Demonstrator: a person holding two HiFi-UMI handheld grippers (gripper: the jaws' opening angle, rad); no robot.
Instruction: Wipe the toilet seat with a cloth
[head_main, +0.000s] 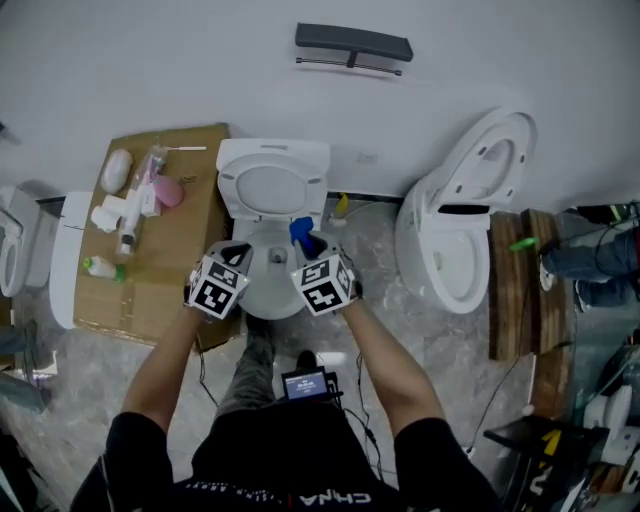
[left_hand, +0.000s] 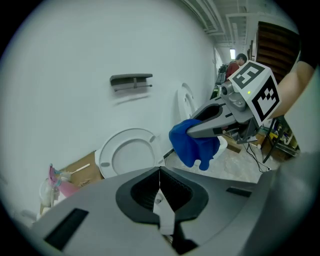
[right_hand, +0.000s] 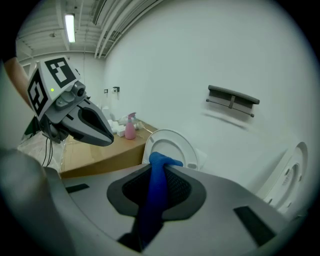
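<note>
Blue cloth (right_hand: 156, 192) tight in right gripper (right_hand: 159, 165) jaws — left gripper (left_hand: 159, 172) jaws together, empty

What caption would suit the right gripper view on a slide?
Right claw clamped on a blue cloth, white toilet ahead.

light: even, bright | edges: fisheye-warped, dark corners | blur: slight

A mock-up washroom in a workshop hall, not a home: one toilet (head_main: 272, 190) just ahead of the left claw (head_main: 240, 252) and right claw (head_main: 312, 243); a second toilet (head_main: 470, 215) and wooden boards (head_main: 512, 290) right of them; a cardboard sheet (head_main: 190, 240) with bottles (head_main: 128, 215) to their left; loose cables (head_main: 497, 392) behind; bare ceiling pipes (right_hand: 107, 20) and a strip light (right_hand: 69, 27) overhead.
</note>
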